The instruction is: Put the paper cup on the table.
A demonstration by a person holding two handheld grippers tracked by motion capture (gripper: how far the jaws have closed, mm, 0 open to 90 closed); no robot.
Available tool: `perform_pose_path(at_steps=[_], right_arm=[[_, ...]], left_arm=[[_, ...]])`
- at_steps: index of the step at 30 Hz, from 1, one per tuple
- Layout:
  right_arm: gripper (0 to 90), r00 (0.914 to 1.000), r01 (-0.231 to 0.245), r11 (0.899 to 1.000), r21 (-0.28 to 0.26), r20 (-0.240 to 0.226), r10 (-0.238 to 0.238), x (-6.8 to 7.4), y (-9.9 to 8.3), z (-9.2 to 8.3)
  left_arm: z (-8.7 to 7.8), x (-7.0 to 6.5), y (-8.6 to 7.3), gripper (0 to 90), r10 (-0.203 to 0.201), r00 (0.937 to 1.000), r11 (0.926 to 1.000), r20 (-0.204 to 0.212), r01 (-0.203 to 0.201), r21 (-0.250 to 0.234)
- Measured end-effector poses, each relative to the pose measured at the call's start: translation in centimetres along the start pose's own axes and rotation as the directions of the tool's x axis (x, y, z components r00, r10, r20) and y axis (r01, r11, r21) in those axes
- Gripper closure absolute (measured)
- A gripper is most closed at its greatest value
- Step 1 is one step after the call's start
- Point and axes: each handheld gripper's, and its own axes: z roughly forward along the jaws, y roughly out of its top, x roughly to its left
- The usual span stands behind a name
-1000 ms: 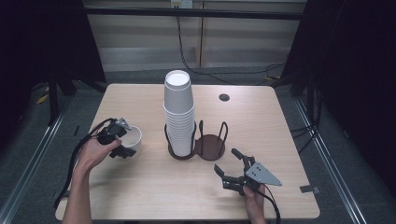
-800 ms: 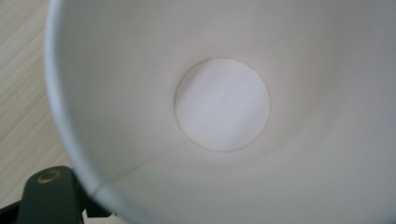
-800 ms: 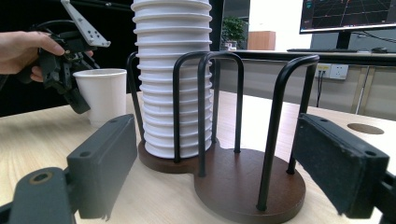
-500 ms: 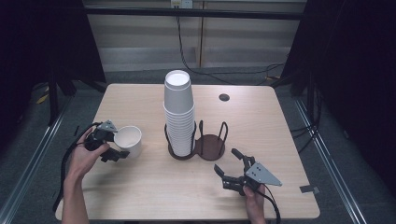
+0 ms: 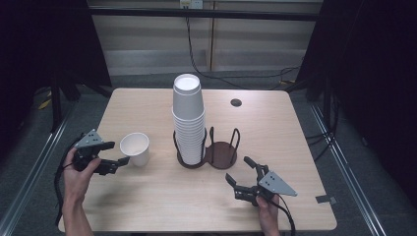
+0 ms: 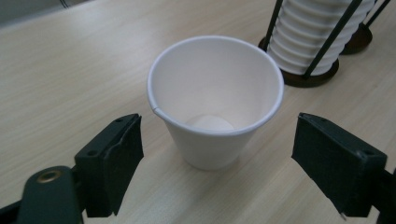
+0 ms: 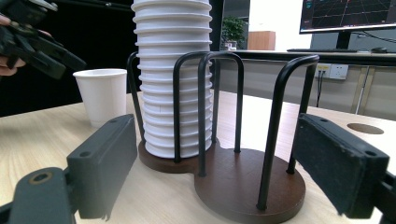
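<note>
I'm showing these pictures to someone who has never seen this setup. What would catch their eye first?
Most likely the tall stack of white paper cups, rising from one ring of a dark wooden two-ring holder with black wire posts at the middle of the light wooden table. Next, the single white paper cup standing upright left of it, with the left gripper just beside it, jaws open.

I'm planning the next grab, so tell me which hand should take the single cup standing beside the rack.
Left. The left gripper sits right next to the loose cup, with its open jaws facing the cup. The right gripper is on the far side of the rack, so the rack stands between it and the cup.
</note>
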Motion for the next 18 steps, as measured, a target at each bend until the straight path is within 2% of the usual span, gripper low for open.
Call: perform_pose_path(at_steps=[2, 6, 9, 12, 13, 14, 16, 18], right_arm=[[13.2, 1.0000, -0.001, 1.000, 0.000, 0.000, 0.001, 0.0, 0.0, 0.0], [13.2, 1.0000, 0.000, 1.000, 0.000, 0.000, 0.000, 0.0, 0.0, 0.0], [13.2, 1.0000, 0.000, 1.000, 0.000, -0.001, 0.000, 0.0, 0.0, 0.0], [13.2, 1.0000, 0.001, 1.000, 0.000, 0.000, -0.001, 0.0, 0.0, 0.0], [13.2, 1.0000, 0.001, 1.000, 0.000, -0.001, -0.001, 0.0, 0.0, 0.0], [13.2, 1.0000, 0.001, 1.000, 0.001, 0.001, -0.001, 0.0, 0.0, 0.0], [13.2, 1.0000, 0.000, 1.000, 0.000, -0.001, 0.000, 0.0, 0.0, 0.0], [13.2, 1.0000, 0.000, 1.000, 0.000, 0.000, 0.000, 0.0, 0.0, 0.0]], left_arm=[[-0.5, -0.3, -0.1, 15.8, -0.023, 0.9997, 0.9989, -0.009, 0.022, -0.042], [-1.4, -1.4, -0.2, 15.8, -0.029, 0.9991, 0.9914, -0.029, 0.025, -0.129], [-1.8, -2.4, -0.4, 16.3, -0.039, 0.9991, 0.9811, -0.014, 0.036, -0.190], [-2.1, -3.7, -0.6, 16.2, -0.038, 0.9991, 0.9658, -0.018, 0.032, -0.257], [-2.1, -4.0, -0.7, 16.2, -0.028, 0.9995, 0.9620, -0.015, 0.023, -0.272], [-2.0, -4.4, -0.7, 16.2, -0.039, 0.9991, 0.9591, -0.014, 0.034, -0.281], [-1.9, -5.0, -0.9, 16.1, -0.035, 0.9985, 0.9565, -0.041, 0.022, -0.291], [-1.7, -5.8, -1.0, 16.1, -0.041, 0.9980, 0.9530, -0.047, 0.025, -0.302]])
